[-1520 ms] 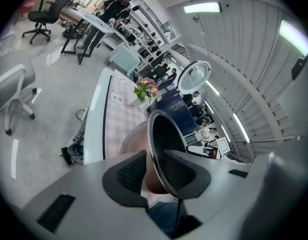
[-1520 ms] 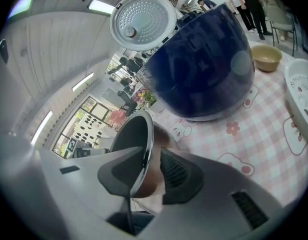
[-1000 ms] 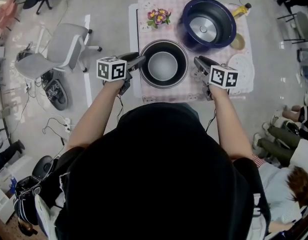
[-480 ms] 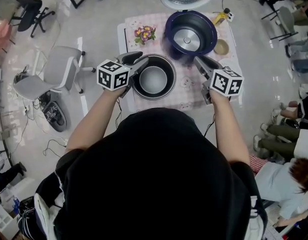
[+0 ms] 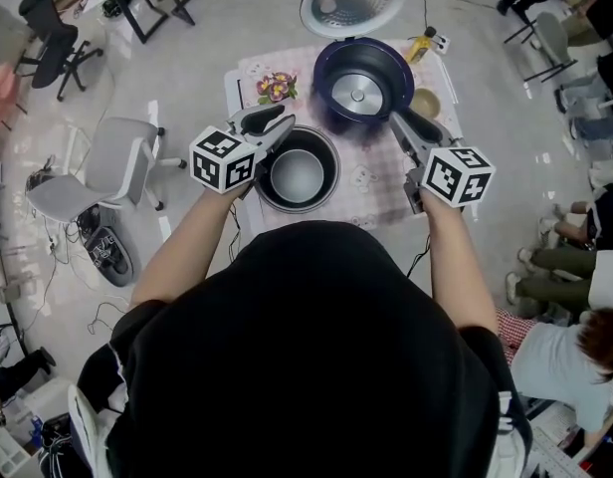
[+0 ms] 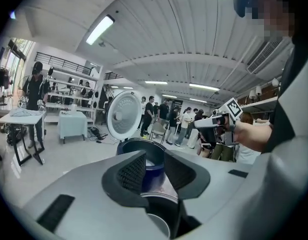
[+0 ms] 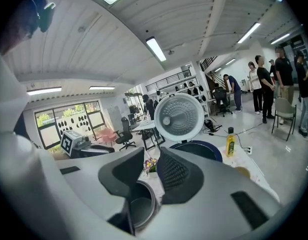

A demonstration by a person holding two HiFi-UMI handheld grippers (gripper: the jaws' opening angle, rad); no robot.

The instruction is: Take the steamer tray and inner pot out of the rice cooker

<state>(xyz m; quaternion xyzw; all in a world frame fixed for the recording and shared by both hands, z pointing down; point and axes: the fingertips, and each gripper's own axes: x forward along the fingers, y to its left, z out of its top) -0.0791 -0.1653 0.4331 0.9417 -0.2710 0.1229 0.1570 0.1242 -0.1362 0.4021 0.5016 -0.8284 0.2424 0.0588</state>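
The rice cooker (image 5: pixel 328 72) stands open with its lid (image 5: pixel 353 0) tipped back behind it, and its well shows only a bare metal plate. The inner pot (image 5: pixel 298 176) sits upright and empty on the checked cloth (image 5: pixel 378 199), just in front of the rice cooker on the person's side, so that part of the job looks done. The steamer tray shows in none of the views. It is not in the rice cooker, so it is probably out too, but I cannot place it. The left gripper (image 5: pixel 280 119) hovers front-left of the rice cooker, above the pot's rim. Its jaws have just been closing, yet a gap remains and nothing is between them. The right gripper (image 5: pixel 400 122) hangs front-right of the rice cooker, jaws slightly parted and empty. By my reading, both of the 2 removals are finished and little remains
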